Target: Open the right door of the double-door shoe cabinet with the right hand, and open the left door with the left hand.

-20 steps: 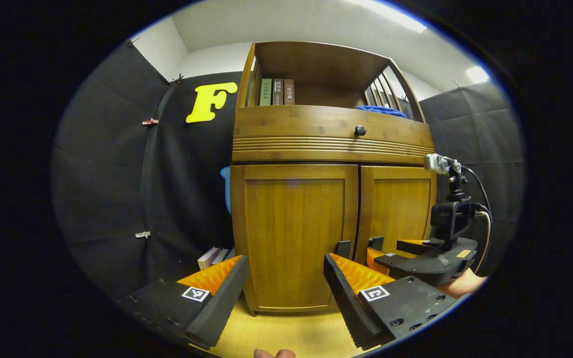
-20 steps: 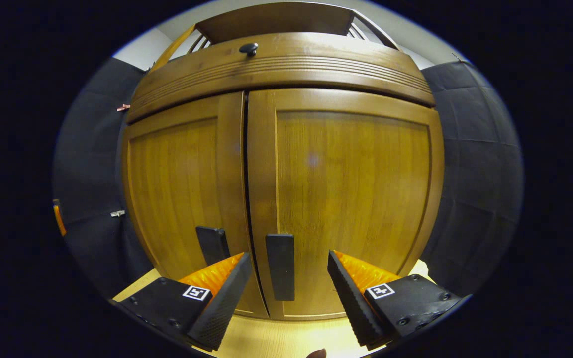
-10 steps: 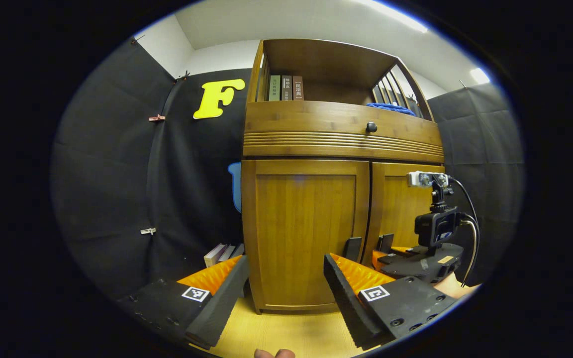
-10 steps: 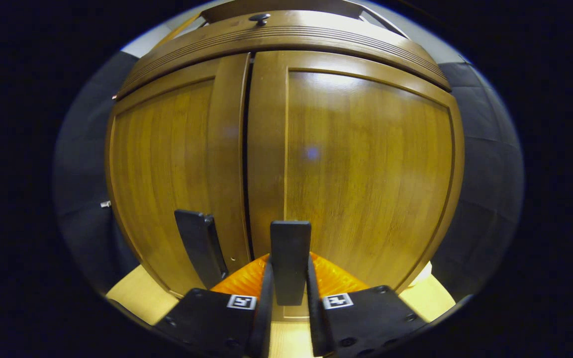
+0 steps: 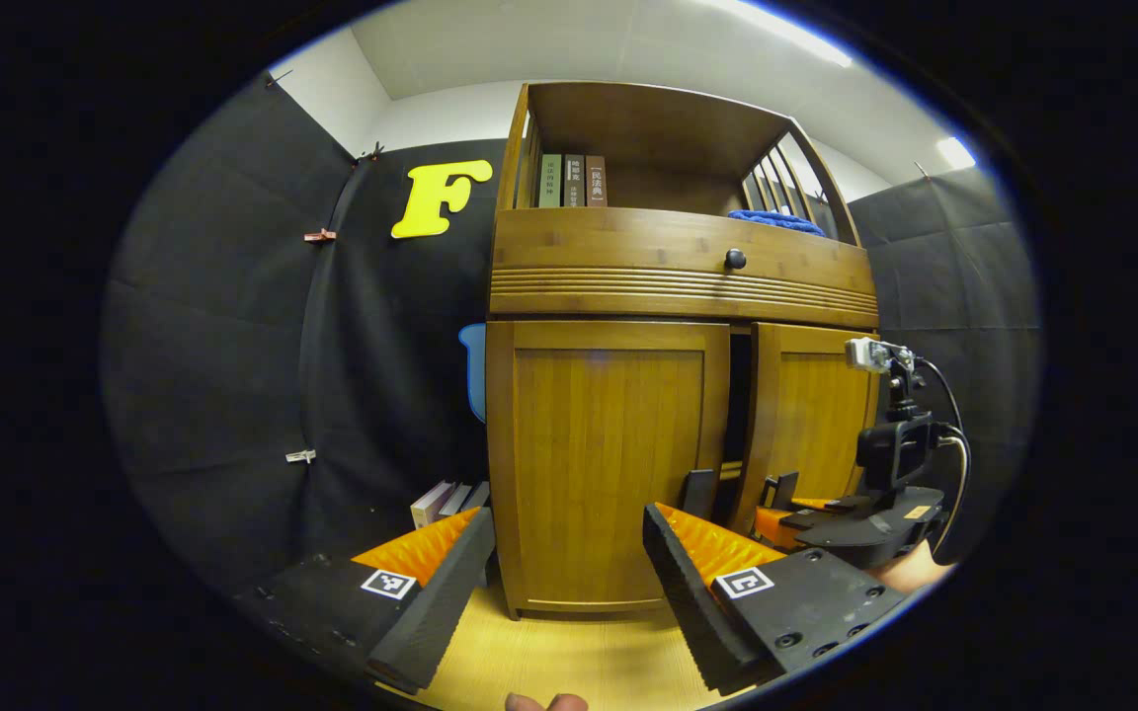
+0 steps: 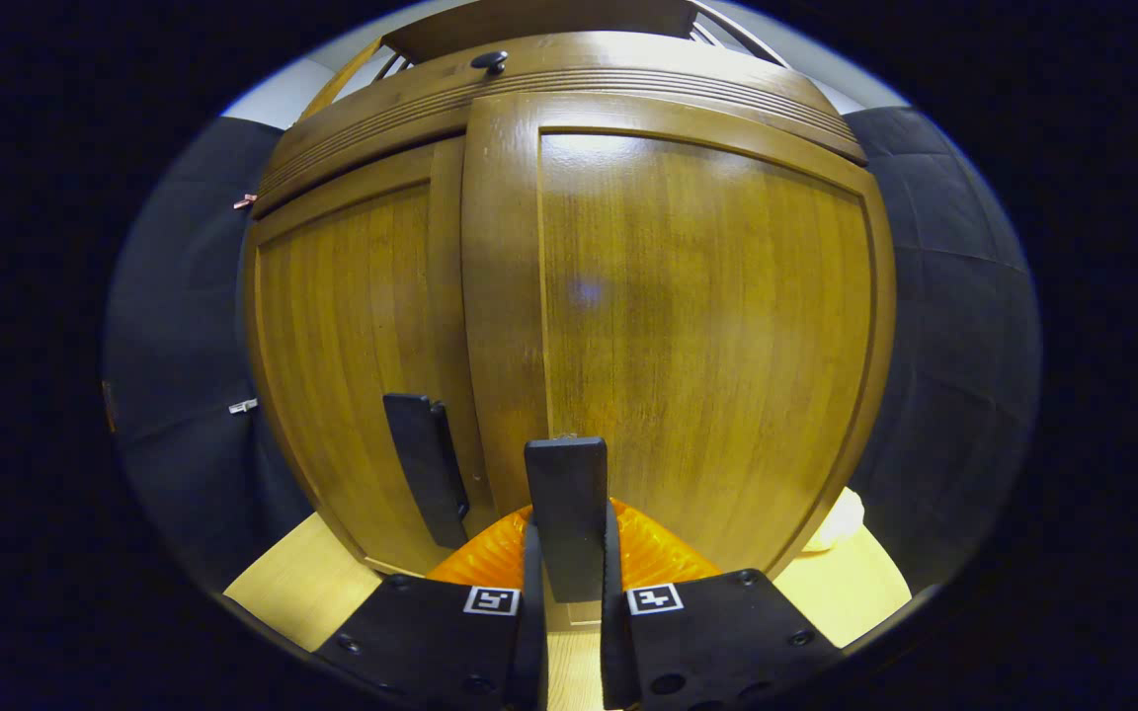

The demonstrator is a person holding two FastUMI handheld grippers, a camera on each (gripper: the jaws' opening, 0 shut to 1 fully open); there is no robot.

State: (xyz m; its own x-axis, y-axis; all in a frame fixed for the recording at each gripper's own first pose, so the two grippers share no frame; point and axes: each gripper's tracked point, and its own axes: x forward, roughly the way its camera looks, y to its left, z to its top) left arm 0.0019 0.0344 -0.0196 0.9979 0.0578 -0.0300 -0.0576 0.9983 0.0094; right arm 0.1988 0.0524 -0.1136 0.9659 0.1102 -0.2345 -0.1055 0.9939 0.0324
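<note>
Right door [image 5: 811, 415] swung ajar since a moment ago, dark gap beside left door [image 5: 609, 454]. Your right gripper [image 6: 566, 592] jaws clamped on its handle [image 6: 566, 513]. Books [image 5: 572, 181] on top shelf. Your left gripper [image 5: 569, 553] jaws spread, short of left door.

Black cloth wall [image 5: 233, 326] encloses the booth on the left and right, held by small clips [image 5: 320, 235]. Above it runs a white wall [image 5: 431, 109] and a white ceiling [image 5: 569, 39] with lit strip lights [image 5: 786, 35]. The floor [image 5: 569, 657] is pale wood. Several books [image 5: 446, 502] stand on the floor at the far left, against the cloth. The light is even and bright.
</note>
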